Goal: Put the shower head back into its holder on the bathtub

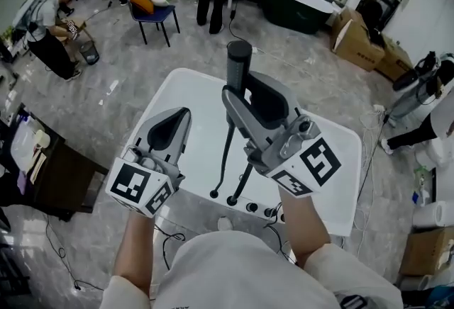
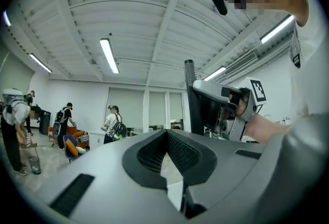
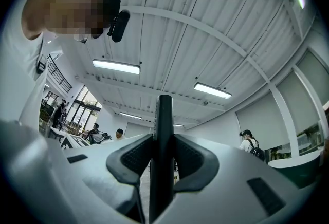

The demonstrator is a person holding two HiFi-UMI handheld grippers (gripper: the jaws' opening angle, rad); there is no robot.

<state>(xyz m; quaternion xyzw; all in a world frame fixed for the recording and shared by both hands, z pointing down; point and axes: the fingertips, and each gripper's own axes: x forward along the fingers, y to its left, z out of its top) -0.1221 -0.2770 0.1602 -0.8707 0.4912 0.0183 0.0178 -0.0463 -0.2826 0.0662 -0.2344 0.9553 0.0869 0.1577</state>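
Bathtub (image 1: 191, 98) and surroundings, placement of items.
Shower head (image 1: 238, 63) upright between the jaws of the right claw (image 1: 240, 91), above the bathtub's middle; left claw (image 1: 177, 120) to its left, well apart, over the tub's left part. Hose (image 1: 225, 159) hangs from the shower head down to the taps (image 1: 250, 206) on the near rim. Behind the tub: chair (image 1: 152, 6) to the left, second bathtub (image 1: 291, 6) at the far back, boxes (image 1: 358, 42) to the right.
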